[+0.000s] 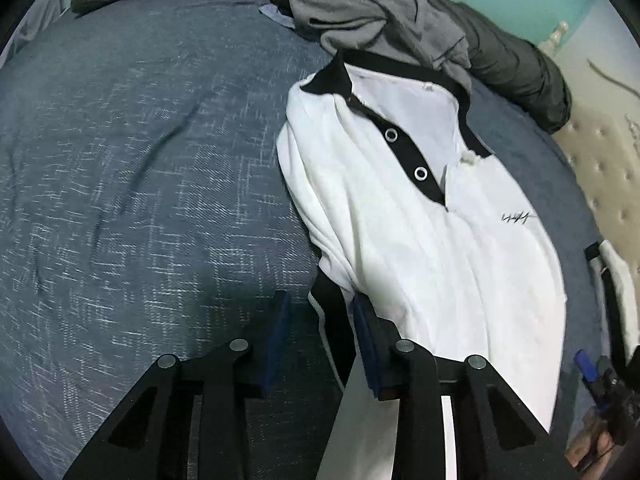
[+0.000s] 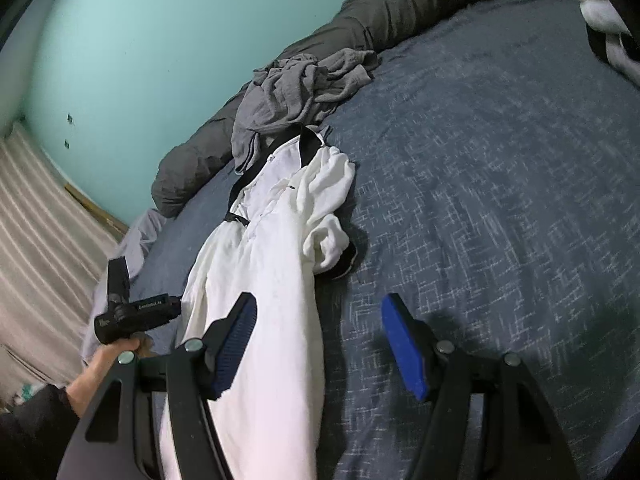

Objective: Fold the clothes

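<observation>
A white polo shirt [image 1: 400,216] with a black collar and snap placket lies front up on the blue-grey bedspread [image 1: 140,160]. My left gripper [image 1: 320,340] hovers low over the shirt's near-left side. The black striped sleeve cuff [image 1: 332,320] lies between its pads, against the right pad, with a gap to the left pad. In the right wrist view the shirt [image 2: 272,280] runs lengthwise under the left finger of my right gripper [image 2: 320,344], which stands wide open over cloth and bedspread. The other sleeve [image 2: 328,240] lies bunched on the shirt's right.
A crumpled grey garment [image 1: 372,12] sits just beyond the collar, against a dark rolled duvet [image 1: 520,68]. A cream tufted headboard [image 1: 600,160] edges the bed. A hand [image 2: 120,348] holds the other gripper's black body left of the shirt. Another white and black item [image 2: 608,28] lies far right.
</observation>
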The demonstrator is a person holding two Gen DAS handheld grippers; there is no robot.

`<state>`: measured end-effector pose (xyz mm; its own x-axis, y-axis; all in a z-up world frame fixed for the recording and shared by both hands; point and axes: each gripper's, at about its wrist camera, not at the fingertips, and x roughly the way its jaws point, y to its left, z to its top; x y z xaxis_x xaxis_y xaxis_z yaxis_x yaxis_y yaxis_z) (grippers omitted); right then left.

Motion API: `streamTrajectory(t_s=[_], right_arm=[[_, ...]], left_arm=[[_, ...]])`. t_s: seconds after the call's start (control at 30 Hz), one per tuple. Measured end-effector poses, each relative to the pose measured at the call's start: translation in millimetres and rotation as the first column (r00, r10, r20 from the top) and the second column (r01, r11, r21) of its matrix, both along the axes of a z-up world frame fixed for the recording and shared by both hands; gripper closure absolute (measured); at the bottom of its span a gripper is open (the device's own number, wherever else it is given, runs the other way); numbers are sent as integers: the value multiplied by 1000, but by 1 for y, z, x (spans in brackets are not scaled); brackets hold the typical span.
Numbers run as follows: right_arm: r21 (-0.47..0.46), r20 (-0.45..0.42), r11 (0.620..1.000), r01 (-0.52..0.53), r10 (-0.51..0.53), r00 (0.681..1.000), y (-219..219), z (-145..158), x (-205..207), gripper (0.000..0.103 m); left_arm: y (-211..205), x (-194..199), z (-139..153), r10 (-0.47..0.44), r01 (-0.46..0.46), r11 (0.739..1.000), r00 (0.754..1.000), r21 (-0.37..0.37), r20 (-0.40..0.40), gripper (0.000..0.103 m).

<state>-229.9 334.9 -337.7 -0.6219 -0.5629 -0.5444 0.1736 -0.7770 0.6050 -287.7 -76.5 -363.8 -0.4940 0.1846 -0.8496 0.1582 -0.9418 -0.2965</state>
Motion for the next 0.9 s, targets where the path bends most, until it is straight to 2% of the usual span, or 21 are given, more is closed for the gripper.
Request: streamTrajectory(t_s=[0.1,0.17,0.23,0.27,0.3,0.33,0.5,0.77,0.9], right_arm=[[-13,-7,1000,-15,15,1000,-3,1,0,37],[-17,-6,1000,-16,16,1000,-3,0,0,37],[-20,-1,1000,-16,16,1000,-3,-2,-1,37],[-21,2,1000,-15,15,1000,-3,-2,-1,37],[-22,4,1000,-15,15,1000,-3,-3,-2,37],[-21,5,1000,-12,12,1000,-3,-3,-2,37],[-24,6,1000,0,0,1000,-1,-4,-2,37],[-24,11,1000,-6,6,1000,-3,-5,-2,37],[-23,9,1000,-4,4,1000,-3,-4,-2,37]], left_arm=[[3,-1,1,16,-16,1000,1000,11,-2,69],[8,-3,1,3,-3,1000,1000,-18,4,69],[12,-4,1,-12,12,999,1000,-39,11,79],[14,-5,2,-19,20,999,1000,-36,11,90],[15,-5,3,-27,27,999,1000,-45,9,96],[17,-4,5,-35,35,998,999,-54,7,98],[19,3,18,-61,60,993,998,-101,-9,100],[-23,29,53,4,-16,984,998,-178,-65,100],[-62,39,68,81,-94,974,994,-207,-67,100]])
